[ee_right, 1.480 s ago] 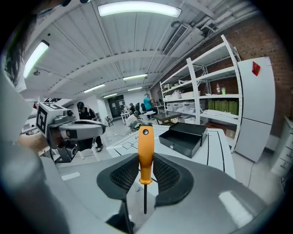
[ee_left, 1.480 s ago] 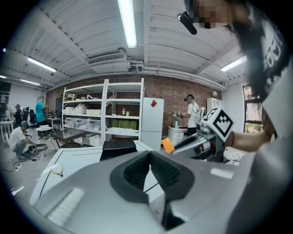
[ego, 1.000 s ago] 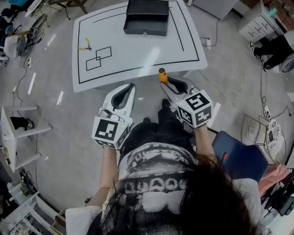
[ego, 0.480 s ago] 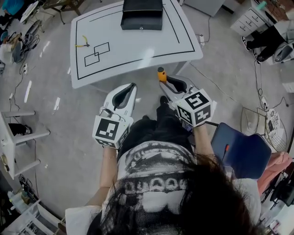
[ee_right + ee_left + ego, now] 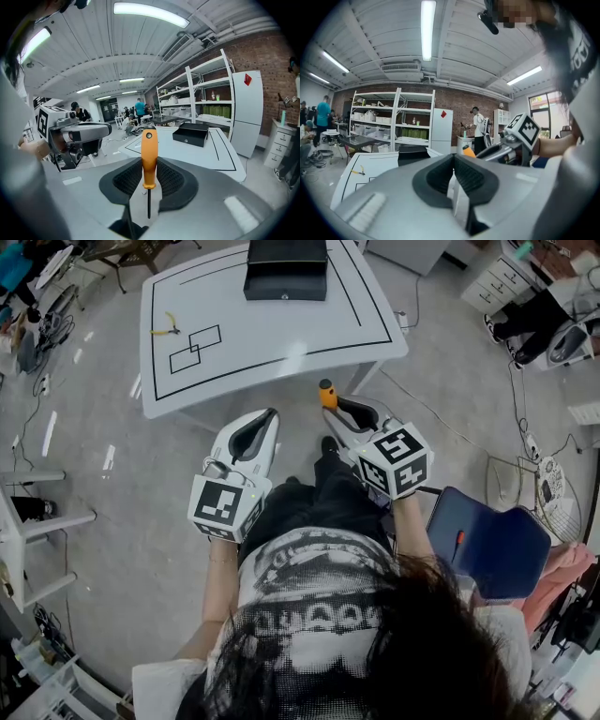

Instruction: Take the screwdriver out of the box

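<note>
Holding the screwdriver clear: your right tool pinches the orange handle between its pads, with the shaft running back toward the tool body. The black box sits on the tabletop, well apart from both tools. Your left tool is pressed together on nothing. The extraction looks complete, so grip firmly, keep the handle centred, and avoid tilting.
</note>
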A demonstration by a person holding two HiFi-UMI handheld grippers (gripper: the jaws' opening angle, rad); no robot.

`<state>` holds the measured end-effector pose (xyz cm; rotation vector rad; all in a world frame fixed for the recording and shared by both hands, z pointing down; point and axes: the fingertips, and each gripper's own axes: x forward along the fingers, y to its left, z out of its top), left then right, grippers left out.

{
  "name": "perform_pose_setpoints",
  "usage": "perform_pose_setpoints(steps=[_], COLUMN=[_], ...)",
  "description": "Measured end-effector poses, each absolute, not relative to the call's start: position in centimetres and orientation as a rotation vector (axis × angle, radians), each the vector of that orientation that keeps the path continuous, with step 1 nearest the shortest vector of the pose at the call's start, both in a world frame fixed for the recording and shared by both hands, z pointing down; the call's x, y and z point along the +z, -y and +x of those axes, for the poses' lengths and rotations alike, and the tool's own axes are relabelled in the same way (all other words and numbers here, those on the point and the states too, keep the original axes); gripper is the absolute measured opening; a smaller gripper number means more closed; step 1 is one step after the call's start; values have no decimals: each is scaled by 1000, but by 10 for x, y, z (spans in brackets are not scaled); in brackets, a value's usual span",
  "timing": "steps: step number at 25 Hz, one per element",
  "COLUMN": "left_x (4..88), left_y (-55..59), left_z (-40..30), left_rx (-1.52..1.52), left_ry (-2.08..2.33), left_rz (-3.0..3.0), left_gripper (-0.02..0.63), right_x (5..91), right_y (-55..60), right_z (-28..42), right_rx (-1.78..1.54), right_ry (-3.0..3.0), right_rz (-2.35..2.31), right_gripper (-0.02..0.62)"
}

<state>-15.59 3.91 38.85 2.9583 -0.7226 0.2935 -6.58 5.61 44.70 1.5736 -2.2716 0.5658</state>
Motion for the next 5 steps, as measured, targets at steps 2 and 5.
perform_pose_setpoints(steps=[2, 5], left_x=[388, 389], left_y=[-41, -44], left_z=[-159, -167], left_rx=[289, 289], left_ry=[720, 720], left_rz=[2958, 2954], left_gripper=[0, 0], right_x=[446, 446], right_y=[-58, -62], right_z=[-69, -77], right_rx=[563, 560], right_ry=[2268, 2265], right_rz=[1574, 1572], right_gripper=[104, 104])
